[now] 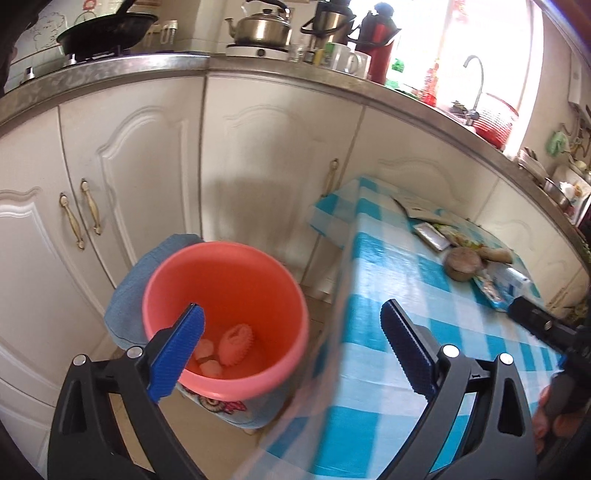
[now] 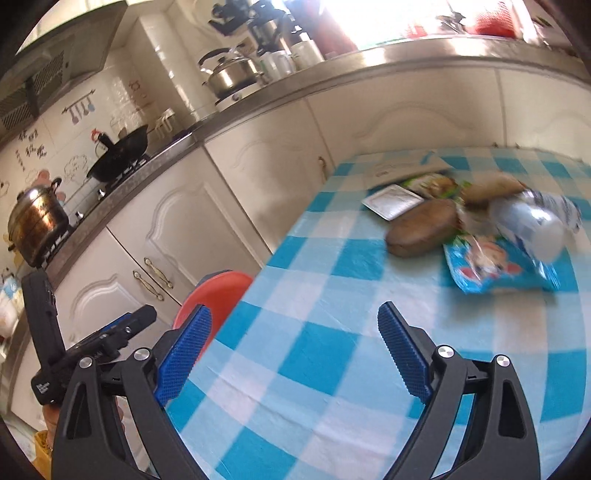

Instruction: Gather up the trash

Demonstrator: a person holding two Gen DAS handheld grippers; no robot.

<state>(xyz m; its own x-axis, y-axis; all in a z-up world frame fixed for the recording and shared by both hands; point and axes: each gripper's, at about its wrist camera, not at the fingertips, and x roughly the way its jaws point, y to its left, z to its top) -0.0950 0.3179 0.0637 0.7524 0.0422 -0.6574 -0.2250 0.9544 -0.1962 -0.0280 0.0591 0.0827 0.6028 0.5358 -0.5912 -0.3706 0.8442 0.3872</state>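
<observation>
A pink bucket (image 1: 229, 314) stands on a cloth-covered stool beside the table, with a few pale scraps (image 1: 225, 349) lying in its bottom. My left gripper (image 1: 291, 345) hangs open above the bucket's near rim, nothing between its blue pads. On the blue-checked table (image 2: 314, 350) lies a heap of trash: a brown round piece (image 2: 421, 229), a silver packet (image 2: 393, 201), a blue snack wrapper (image 2: 495, 269) and a crumpled plastic bottle (image 2: 535, 221). My right gripper (image 2: 295, 345) is open over the table's near part, short of the heap, holding nothing.
White cupboard doors (image 1: 140, 177) run behind the bucket and table. The counter above carries a wok (image 1: 107, 31), a kettle (image 1: 262, 27), flasks and mugs. The bucket rim (image 2: 214, 295) shows at the table's left edge in the right wrist view, beside the other gripper's black body (image 2: 92, 343).
</observation>
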